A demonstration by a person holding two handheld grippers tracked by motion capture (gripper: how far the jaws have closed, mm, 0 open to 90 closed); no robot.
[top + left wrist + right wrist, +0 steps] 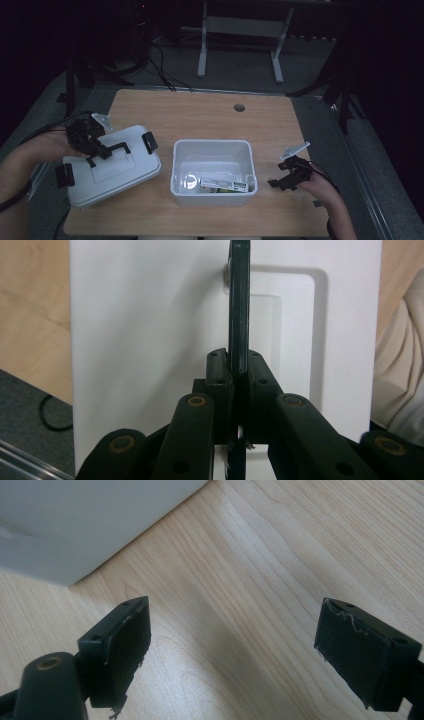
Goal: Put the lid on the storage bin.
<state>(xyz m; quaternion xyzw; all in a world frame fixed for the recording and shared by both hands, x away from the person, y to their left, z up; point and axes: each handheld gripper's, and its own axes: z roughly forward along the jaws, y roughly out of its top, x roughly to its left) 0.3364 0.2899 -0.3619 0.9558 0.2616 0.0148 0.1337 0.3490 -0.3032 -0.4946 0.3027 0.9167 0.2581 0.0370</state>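
The left gripper (92, 152) is clamped on the black carry handle (116, 148) of a white box lid (112, 167), which sits at the left of the wooden table (215, 112), beside the open white storage box (212, 172). In the left gripper view the handle (239, 310) stands on edge, pinched squarely between the pads. To carry the lid well, keep the grip centred on the handle so the lid hangs level, and bring it across high enough to clear the box's rim before lining up the corners — its two black latches (149, 141) should end over the box's short sides. The right gripper (285, 181) rests with its jaws spread and nothing between them, just right of the box; it could steady the box wall when the lid comes down.

The lid is a rounded white rectangle with a recessed panel under the handle — plain and smooth. Inside the box lie a few small packets (222, 184).
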